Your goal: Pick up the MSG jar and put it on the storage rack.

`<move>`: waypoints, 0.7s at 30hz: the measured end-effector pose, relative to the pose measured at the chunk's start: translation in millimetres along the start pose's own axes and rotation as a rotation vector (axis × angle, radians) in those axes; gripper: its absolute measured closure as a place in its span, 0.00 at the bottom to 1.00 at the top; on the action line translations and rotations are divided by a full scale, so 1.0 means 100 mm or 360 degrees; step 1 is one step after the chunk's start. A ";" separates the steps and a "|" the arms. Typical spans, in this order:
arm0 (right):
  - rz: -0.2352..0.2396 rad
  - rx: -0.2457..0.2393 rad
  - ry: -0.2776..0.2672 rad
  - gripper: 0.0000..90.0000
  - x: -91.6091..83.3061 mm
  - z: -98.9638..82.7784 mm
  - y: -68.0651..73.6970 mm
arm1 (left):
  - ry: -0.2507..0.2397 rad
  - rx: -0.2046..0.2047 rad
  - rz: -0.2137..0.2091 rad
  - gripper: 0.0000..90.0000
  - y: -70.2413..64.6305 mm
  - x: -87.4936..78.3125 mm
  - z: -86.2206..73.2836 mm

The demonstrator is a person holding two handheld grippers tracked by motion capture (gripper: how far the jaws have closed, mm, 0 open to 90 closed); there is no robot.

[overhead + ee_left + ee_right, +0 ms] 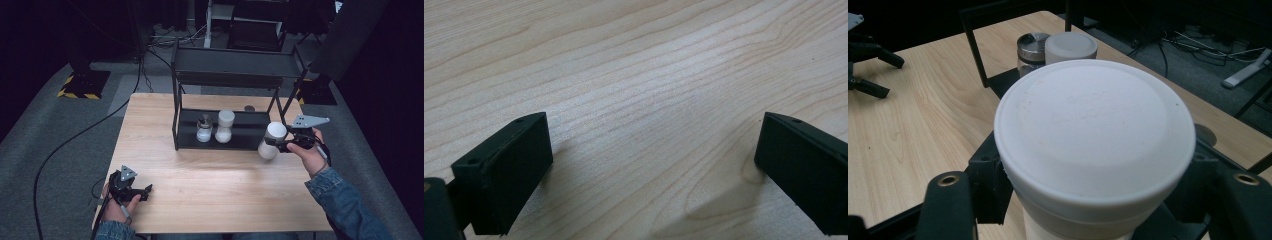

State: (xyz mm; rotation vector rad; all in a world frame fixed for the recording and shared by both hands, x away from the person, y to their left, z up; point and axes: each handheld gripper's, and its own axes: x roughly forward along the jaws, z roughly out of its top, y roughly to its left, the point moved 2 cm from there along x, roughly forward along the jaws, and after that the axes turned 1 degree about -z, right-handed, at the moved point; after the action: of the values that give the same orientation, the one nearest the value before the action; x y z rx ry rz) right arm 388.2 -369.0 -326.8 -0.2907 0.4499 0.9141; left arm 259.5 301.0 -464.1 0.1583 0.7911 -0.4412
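Two jars (214,127) are standing side by side on the rack's (227,67) bottom shelf, a third jar (271,140) hanging just right of it above the table (210,175).

A white-lidded jar (270,140) — a tall, round container with a wide, flat white lid and a pale, whitish body — is clamped just under its lid between the jaws of the right claw (278,143). It hangs clear of the wooden surface (210,190), tilted slightly, beside the right end of the black shelf rack (227,80). In the right gripper view its lid (1095,127) faces the camera — smooth, round, faintly scuffed.
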 end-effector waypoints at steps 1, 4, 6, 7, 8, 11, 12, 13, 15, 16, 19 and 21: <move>0.0001 -0.0006 -0.0002 0.37 0.00 0.02 -0.01 | 0.0000 0.0000 0.0000 0.02 0.00 0.00 0.00; 0.0008 -0.0012 -0.0007 0.37 0.00 0.07 -0.03 | 0.0001 0.0000 0.0001 0.02 0.00 0.00 0.00; 0.0015 -0.0016 -0.0011 0.37 0.01 0.10 -0.03 | 0.0000 0.0000 0.0000 0.02 0.00 0.00 0.00; 0.0017 -0.0017 -0.0014 0.37 0.01 0.11 -0.04 | 0.0000 0.0000 0.0000 0.02 0.00 0.00 0.00; 0.0019 -0.0018 -0.0017 0.37 0.02 0.13 -0.04 | 0.0000 0.0000 0.0000 0.02 0.00 0.00 0.00; 0.0029 -0.0023 -0.0018 0.37 0.03 0.16 -0.05 | 0.0000 0.0000 0.0000 0.02 0.00 0.00 0.00; 0.0030 -0.0024 -0.0016 0.37 0.04 0.18 -0.06 | 0.0000 0.0000 0.0001 0.02 0.00 0.00 0.00; 0.0032 -0.0026 -0.0016 0.37 0.05 0.19 -0.06 | 0.0000 -0.0001 0.0002 0.02 0.00 0.00 0.00; 0.0032 -0.0024 -0.0018 0.37 0.06 0.21 -0.07 | 0.0001 -0.0002 0.0002 0.02 0.00 0.00 0.00; 0.0033 -0.0024 -0.0017 0.37 0.07 0.22 -0.08 | 0.0002 -0.0002 0.0002 0.02 0.00 0.00 0.00; 0.0034 -0.0018 -0.0016 0.37 0.10 0.26 -0.10 | 0.0001 -0.0002 0.0001 0.02 0.00 0.00 0.00; 0.0036 -0.0021 -0.0015 0.37 0.12 0.28 -0.11 | -0.0001 0.0000 0.0001 0.02 0.00 0.00 0.00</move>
State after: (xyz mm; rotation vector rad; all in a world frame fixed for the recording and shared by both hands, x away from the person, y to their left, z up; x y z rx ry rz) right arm 410.5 -355.7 -307.6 -0.2936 0.4394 0.9406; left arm 259.2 300.9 -464.2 0.1582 0.7907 -0.4408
